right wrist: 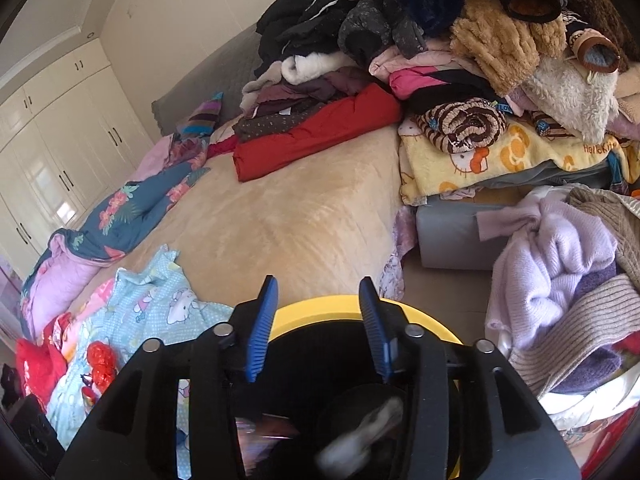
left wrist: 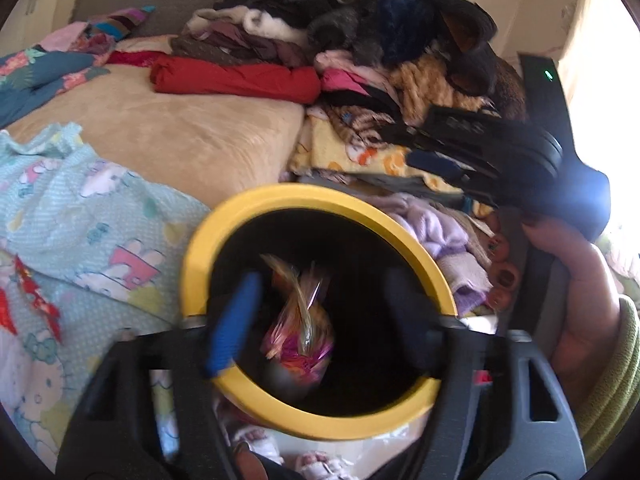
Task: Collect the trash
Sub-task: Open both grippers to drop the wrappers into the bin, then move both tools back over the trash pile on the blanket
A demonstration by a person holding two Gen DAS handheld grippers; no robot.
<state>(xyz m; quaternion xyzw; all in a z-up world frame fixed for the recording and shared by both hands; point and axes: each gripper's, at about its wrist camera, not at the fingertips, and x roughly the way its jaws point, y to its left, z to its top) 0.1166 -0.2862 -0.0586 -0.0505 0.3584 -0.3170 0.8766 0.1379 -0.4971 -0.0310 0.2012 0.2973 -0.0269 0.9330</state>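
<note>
Hovering my left tool (left wrist: pixel 316 312), jaws apart, over the bin (left wrist: pixel 320 416); the blurred wrapper (left wrist: pixel 300 328) might catch its rim.

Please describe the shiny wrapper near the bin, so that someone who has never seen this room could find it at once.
Find the beige bed, then the yellow-rimmed bin at its near edge. The wrapper is inside the bin's dark mouth, between the open fingers of the left gripper. It alone is crinkly pink, orange and gold foil; everything around is cloth.

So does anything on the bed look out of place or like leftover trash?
Yes: a red crinkly wrapper still lies on the light blue cartoon blanket, left of the yellow-rimmed bin. The clothes pile is untidy, not trash.
</note>
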